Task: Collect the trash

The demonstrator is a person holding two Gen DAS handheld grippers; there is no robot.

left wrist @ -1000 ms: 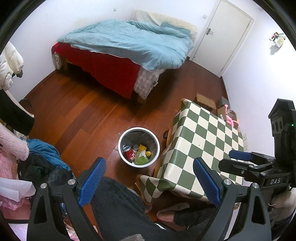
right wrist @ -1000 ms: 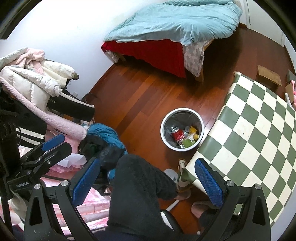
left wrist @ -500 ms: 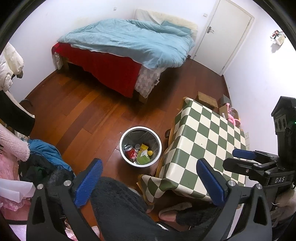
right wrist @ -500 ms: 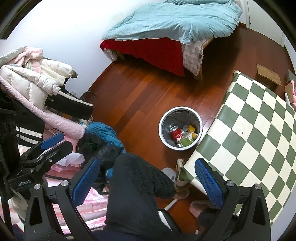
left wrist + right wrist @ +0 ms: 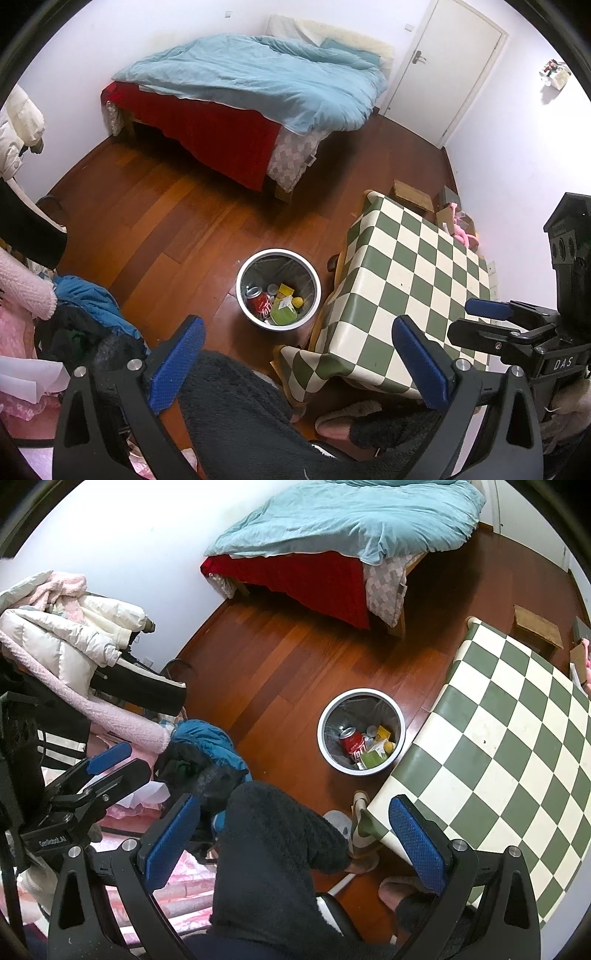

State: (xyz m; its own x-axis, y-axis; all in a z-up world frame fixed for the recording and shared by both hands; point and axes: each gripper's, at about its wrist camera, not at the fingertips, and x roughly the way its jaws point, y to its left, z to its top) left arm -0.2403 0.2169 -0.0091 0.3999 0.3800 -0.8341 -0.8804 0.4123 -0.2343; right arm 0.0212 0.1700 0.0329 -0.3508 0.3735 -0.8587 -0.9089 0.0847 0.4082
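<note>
Both tongs released, held high over the trash bin.
We risk stopping early: left tongs, right tongs carry nothing, checkered bench looks bare.

bin | round, upright, floor | red can, cartons inside

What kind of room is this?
Most likely a bedroom: a bed with a rumpled light-blue duvet, puffy white and pink coats piled up, and a white closed door.

Bed, checkered table, clothes
</note>
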